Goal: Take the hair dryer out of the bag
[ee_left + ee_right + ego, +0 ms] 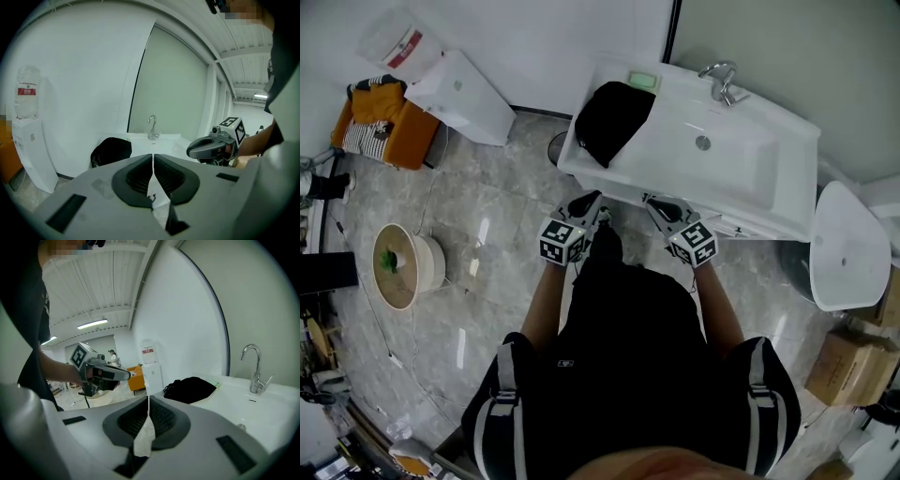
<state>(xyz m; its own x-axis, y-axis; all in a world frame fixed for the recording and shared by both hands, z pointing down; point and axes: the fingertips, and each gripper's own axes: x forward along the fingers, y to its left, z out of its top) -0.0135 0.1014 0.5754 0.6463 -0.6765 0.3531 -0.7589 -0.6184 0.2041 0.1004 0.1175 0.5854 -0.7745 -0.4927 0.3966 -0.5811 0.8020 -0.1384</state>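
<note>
A black bag [612, 119] lies on the left end of the white sink counter [787, 187]; it also shows as a dark mound in the left gripper view [111, 150] and the right gripper view [190, 389]. The hair dryer is hidden from every view. My left gripper [587, 202] hovers just short of the counter's front edge, below the bag, jaws shut with nothing between them [153, 165]. My right gripper [657, 206] hangs beside it to the right, also shut and empty [148, 409]. Each gripper sees the other: right gripper [215, 145], left gripper [101, 372].
A chrome tap [722, 81] and basin drain [702, 142] are on the counter's right part, a green soap bar [643, 81] behind the bag. A water dispenser [459, 94], an orange chair [389, 127], a round wooden stool [403, 265] and a white bin lid [848, 246] stand around.
</note>
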